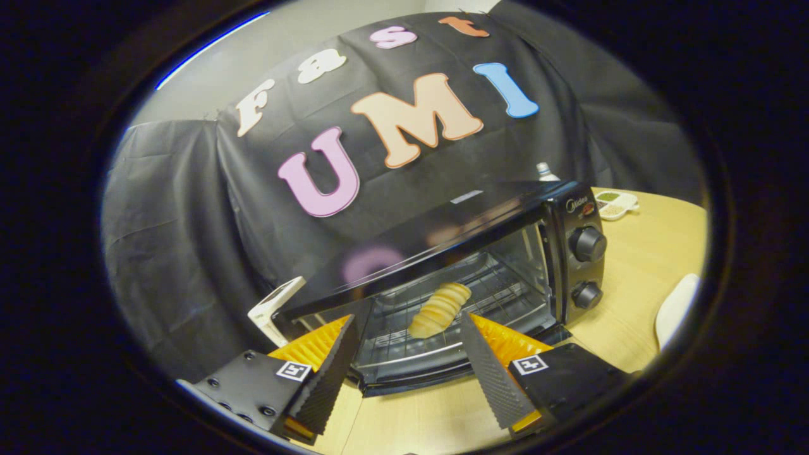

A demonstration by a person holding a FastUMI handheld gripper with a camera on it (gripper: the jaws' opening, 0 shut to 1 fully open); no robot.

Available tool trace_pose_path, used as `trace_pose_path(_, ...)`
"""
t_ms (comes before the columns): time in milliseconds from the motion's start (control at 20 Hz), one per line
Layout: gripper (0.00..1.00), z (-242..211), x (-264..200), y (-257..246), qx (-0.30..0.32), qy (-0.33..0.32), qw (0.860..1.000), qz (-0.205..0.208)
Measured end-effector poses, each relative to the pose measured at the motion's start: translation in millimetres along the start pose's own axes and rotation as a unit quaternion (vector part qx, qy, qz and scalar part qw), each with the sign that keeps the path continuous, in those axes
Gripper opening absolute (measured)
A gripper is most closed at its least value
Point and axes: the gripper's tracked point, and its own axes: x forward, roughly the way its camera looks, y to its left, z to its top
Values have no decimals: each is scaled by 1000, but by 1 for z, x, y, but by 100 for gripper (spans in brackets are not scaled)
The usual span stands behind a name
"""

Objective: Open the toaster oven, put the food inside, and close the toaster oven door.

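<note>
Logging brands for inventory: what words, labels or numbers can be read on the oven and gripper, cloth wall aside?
Logo on the oven, above the knobs: too blurred to read.
Sticker on its top: too small.
Tags on the gripper: square patterns, no words.
Its jaws stand open, bread just beyond them.
</note>
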Motion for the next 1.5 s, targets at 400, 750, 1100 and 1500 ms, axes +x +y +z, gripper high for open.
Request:
trace_pose_path(400, 99, -29, -63, 4, -68, 20, 997, 35)
trace_pose_path(750, 100, -71, -107, -5, -131, 56, 989, 40)
trace_pose_path(1100, 100, -95, -139, -33, -197, 66, 978, 15)
trace_pose_path(1500, 100, -131, -145, -81, -239, 106, 964, -39)
